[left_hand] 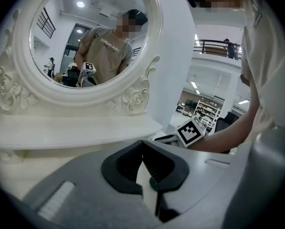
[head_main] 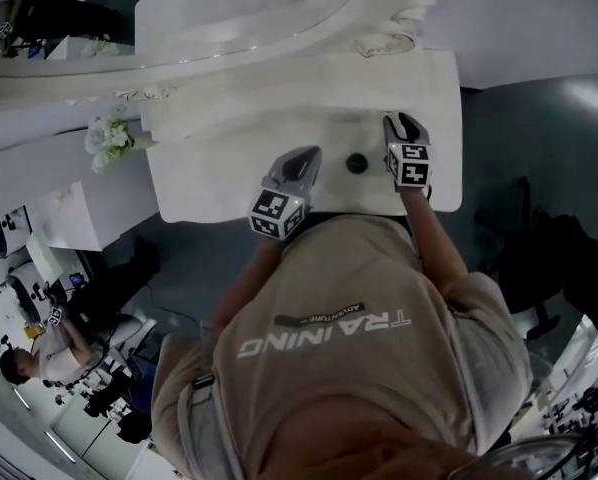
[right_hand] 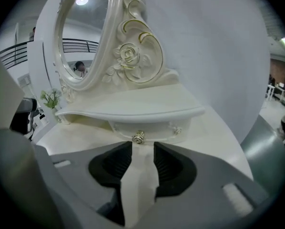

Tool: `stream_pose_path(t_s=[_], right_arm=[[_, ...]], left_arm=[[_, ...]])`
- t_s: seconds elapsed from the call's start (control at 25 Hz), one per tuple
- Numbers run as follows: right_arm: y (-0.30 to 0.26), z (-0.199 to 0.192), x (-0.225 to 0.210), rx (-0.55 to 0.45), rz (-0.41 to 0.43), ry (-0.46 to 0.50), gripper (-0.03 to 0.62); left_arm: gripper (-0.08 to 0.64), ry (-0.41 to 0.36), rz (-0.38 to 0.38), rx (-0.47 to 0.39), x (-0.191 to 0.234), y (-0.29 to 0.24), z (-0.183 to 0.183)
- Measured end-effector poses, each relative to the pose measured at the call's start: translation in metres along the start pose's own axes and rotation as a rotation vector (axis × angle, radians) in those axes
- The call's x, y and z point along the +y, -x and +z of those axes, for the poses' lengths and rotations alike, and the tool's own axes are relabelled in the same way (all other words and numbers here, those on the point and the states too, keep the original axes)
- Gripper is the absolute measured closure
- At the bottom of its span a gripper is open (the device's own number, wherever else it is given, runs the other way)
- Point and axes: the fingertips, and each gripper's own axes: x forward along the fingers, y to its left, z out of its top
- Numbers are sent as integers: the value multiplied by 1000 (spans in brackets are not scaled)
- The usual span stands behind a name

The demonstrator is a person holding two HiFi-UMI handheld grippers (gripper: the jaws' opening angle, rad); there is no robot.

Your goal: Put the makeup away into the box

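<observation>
Left gripper [left_hand: 142, 147] closed; right gripper [right_hand: 142, 151] open and empty, facing the drawer knob [right_hand: 139, 137] of the white table [head_main: 219, 148]; small dark round object [head_main: 356, 163] lies between them

The makeup [head_main: 356, 163] was a small, round, dark green item, seen from above as a disc. It lay flat on the white tabletop [head_main: 219, 168], just right of centre in the head view, nearer the table's lower edge, with nothing touching it.

Head view: overhead, steeply down on dressing table [head_main: 209, 173] | gripper views: low, close, facing mirror [left_hand: 85, 37] | shared: mirror, table.
</observation>
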Motion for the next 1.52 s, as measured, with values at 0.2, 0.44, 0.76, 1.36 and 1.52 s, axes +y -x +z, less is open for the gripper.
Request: stream_pose_path(t_s=[0.2, 0.44, 0.76, 1.36, 1.52], right_arm=[[-12, 10, 9, -14, 49, -8, 443], [-24, 17, 11, -10, 50, -6, 445], [-20, 12, 11, 17, 51, -32, 489], [-3, -10, 26, 20, -30, -38, 491], [5, -17, 27, 20, -52, -21, 491]], left_arm=[[554, 7, 58, 4, 4, 2, -2], [554, 43, 94, -27, 11, 1, -6], [554, 37, 85, -27, 14, 9, -5], [554, 16, 14, -49, 35, 41, -14], [554, 7, -29, -50, 30, 43, -16]])
